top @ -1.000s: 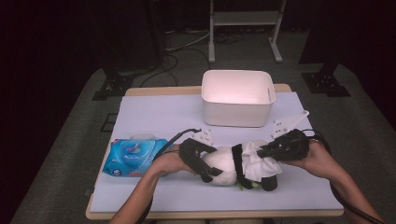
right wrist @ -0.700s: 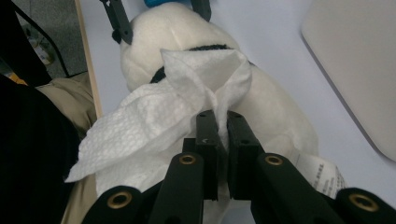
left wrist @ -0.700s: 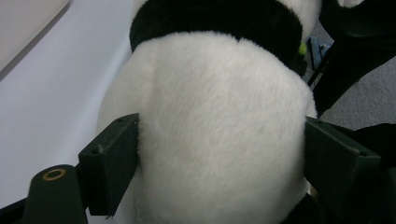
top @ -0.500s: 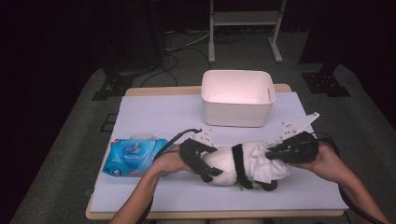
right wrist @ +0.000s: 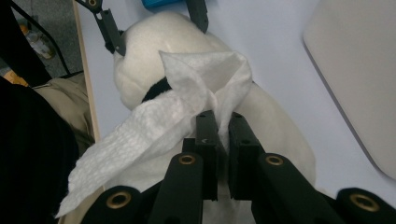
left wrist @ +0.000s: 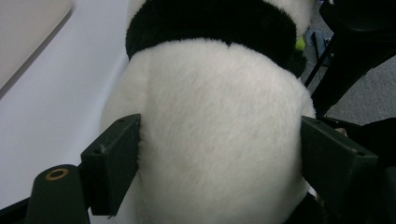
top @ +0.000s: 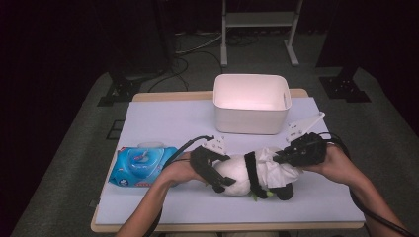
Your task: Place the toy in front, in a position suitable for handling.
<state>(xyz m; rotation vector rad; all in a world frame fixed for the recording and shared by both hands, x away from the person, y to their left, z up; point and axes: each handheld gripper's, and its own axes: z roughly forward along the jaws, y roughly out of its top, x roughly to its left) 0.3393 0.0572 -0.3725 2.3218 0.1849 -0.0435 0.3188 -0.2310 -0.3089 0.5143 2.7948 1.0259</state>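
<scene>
Plush panda [top: 242, 174] lies on its side near the table's [top: 163, 118] front edge. Left gripper [top: 213, 170]: 2 jaws spread wide, clamped against the white body. Right gripper [top: 291, 150]: jaws nearly closed, pinching a white wipe [right wrist: 187, 93] draped over the panda.

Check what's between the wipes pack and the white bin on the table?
Bare table cover in the high view. The wipes pack sits front left and the white bin at the back; the toy panda lies off that line.
</scene>
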